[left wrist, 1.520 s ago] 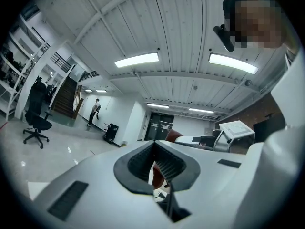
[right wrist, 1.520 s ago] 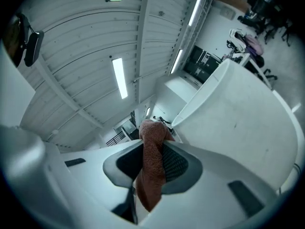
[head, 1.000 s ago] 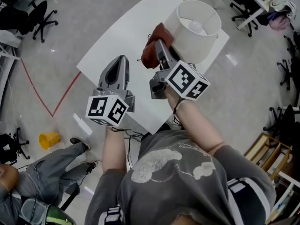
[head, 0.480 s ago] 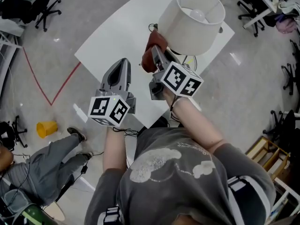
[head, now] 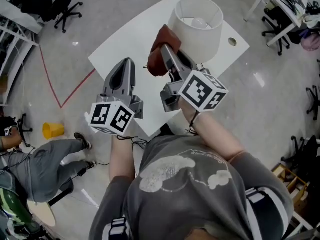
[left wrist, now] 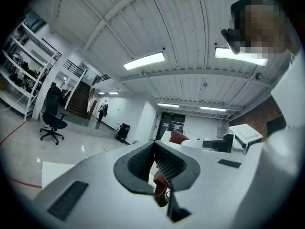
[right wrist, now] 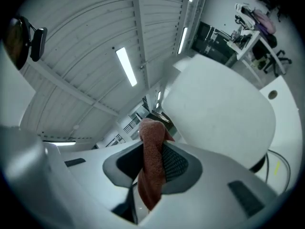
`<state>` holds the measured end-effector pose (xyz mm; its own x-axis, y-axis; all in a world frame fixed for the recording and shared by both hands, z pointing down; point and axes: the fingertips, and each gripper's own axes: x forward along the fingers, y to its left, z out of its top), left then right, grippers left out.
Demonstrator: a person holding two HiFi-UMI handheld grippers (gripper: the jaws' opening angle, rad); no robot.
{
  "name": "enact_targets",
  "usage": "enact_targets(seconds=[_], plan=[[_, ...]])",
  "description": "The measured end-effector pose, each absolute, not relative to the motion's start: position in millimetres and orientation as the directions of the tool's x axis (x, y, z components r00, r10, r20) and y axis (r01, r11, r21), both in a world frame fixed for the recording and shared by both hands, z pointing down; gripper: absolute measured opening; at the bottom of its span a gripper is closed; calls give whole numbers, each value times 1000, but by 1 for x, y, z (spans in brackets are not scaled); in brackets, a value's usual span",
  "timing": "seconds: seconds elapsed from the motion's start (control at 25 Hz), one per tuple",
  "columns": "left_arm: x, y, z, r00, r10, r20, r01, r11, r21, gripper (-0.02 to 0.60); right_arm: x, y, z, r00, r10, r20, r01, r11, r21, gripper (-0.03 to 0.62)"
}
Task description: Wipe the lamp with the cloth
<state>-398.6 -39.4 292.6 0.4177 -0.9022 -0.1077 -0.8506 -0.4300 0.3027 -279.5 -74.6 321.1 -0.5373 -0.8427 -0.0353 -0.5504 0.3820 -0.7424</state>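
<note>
— Step in hand?

— Wiping, by judgement. Finds the lamp [head: 198, 23] upright on the white table [head: 125, 39]. Finds the right gripper [head: 165, 53] clamped on a rust-red cloth [head: 157, 54], bunched at the left flank of the shade [head: 187, 44]. Touching or just beside it; cannot confirm contact. Finds the left gripper [head: 126, 64] further left of the lamp, jaws together on nothing, idle.

— Next move?

— Calls for pressing the cloth flat against the shade wall and sweeping round it. Advises a light hand, to avoid tipping the lamp. Sees no present need for the left gripper, unless to steady the lamp.

— Change from half a second ago?

— Puts the cloth then against the lamp's lower rim, partly under it; puts it now higher along the left side. Records no change in either grip, and little in the left gripper's station beside the right.
</note>
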Motion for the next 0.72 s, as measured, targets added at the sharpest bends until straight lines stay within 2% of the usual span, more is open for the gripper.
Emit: enact_targets(seconds=[0.24,0.72], plan=[[-373,-25,266,404,-898,-174,-854,-439,280,8,-251,-73,289,-551,-830,-88,-531,430,-731,91],[-341,-11,303,382,-919,-94,-872,-392,293,8,-239,-53,375,-631,-767,119,-572,356,-739,91]])
